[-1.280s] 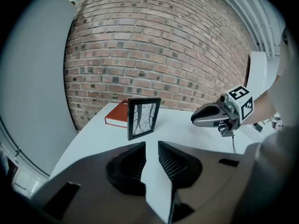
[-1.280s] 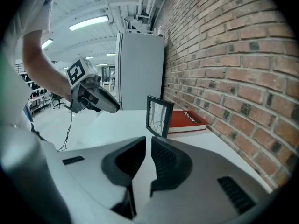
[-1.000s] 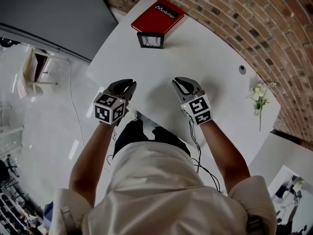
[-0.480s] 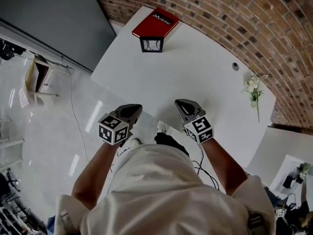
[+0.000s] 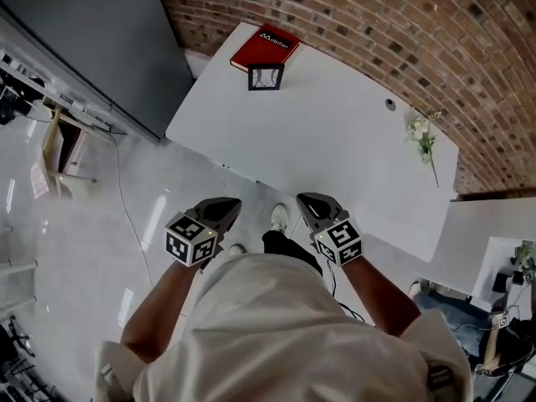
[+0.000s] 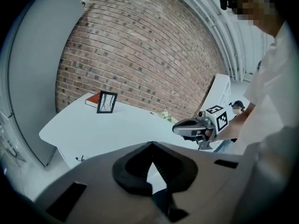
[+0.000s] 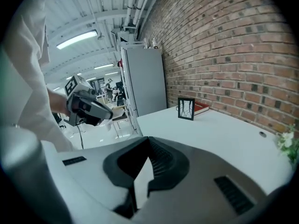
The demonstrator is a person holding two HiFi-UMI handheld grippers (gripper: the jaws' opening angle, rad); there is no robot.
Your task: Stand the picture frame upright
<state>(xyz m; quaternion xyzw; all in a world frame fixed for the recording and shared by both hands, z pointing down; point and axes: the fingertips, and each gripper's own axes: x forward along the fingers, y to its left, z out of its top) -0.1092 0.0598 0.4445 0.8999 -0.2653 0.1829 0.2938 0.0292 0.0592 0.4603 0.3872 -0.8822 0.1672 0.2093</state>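
Off the near edge of the table, both grippers now hang over the floor. A second ago they were above the tabletop; the person has backed away. Left gripper: jaws have gone from half open to fully together, holding nothing. Right gripper: jaws together, holding nothing. The frame stands upright at the far left, unmoved, just beside a red book. A flower lies near the right edge. A brick wall runs behind the table, with a grey cabinet at left.
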